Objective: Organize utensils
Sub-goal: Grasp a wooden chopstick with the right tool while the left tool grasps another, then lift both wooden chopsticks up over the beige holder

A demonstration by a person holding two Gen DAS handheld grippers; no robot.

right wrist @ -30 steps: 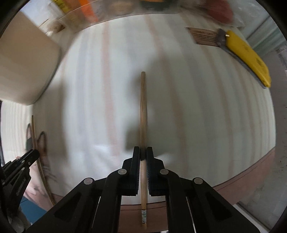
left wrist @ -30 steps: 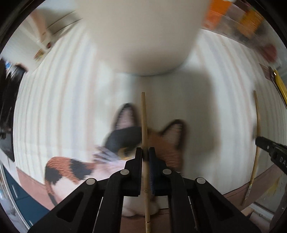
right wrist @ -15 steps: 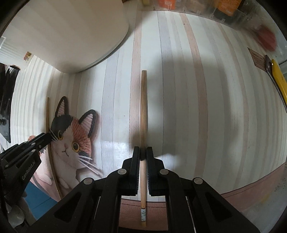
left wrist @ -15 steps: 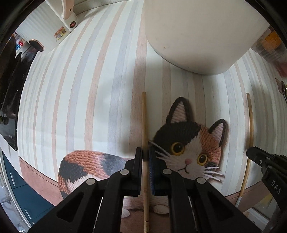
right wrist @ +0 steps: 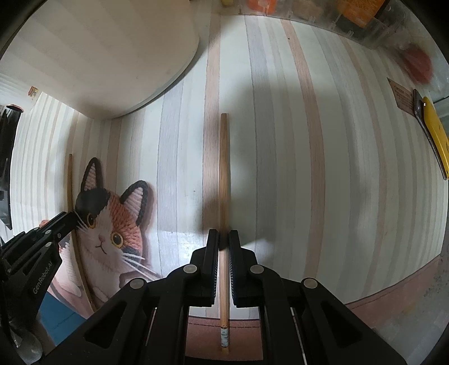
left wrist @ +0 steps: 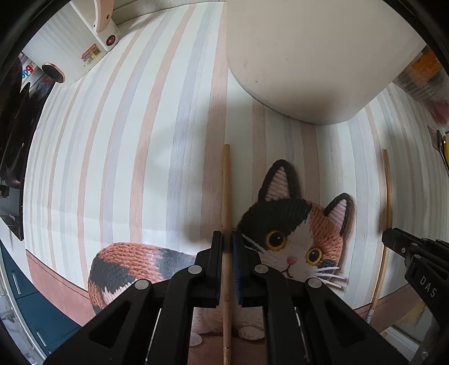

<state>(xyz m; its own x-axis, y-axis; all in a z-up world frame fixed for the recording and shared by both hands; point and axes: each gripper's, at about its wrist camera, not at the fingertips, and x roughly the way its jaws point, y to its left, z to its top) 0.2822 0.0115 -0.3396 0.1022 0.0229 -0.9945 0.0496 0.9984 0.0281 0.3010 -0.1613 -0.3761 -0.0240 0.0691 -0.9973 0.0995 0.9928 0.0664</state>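
My left gripper (left wrist: 227, 235) points down at the mat, shut on a pale wooden chopstick (left wrist: 226, 182) that juts forward past its fingertips, just left of the printed cat's head (left wrist: 291, 233). My right gripper (right wrist: 223, 234) is likewise shut on a darker wooden chopstick (right wrist: 223, 168) over the striped part of the mat. Each gripper shows at the edge of the other's view: the right gripper (left wrist: 391, 237) with its chopstick (left wrist: 387, 191), the left gripper (right wrist: 70, 216) with its chopstick (right wrist: 69, 179). The two chopsticks lie roughly parallel, the cat's head between them.
A striped table mat (left wrist: 126, 154) with a cat picture covers the table. A white round-cornered container (left wrist: 308, 56) stands just beyond the chopstick tips, also in the right wrist view (right wrist: 98, 56). A yellow-handled tool (right wrist: 435, 134) lies far right, a clear organizer (right wrist: 350, 16) behind, a white appliance (left wrist: 92, 47) far left.
Both grippers have slid across the mat with their chopsticks still clamped. The cat picture has come out from under the left gripper to its right side, and the white container now shows in the right view.
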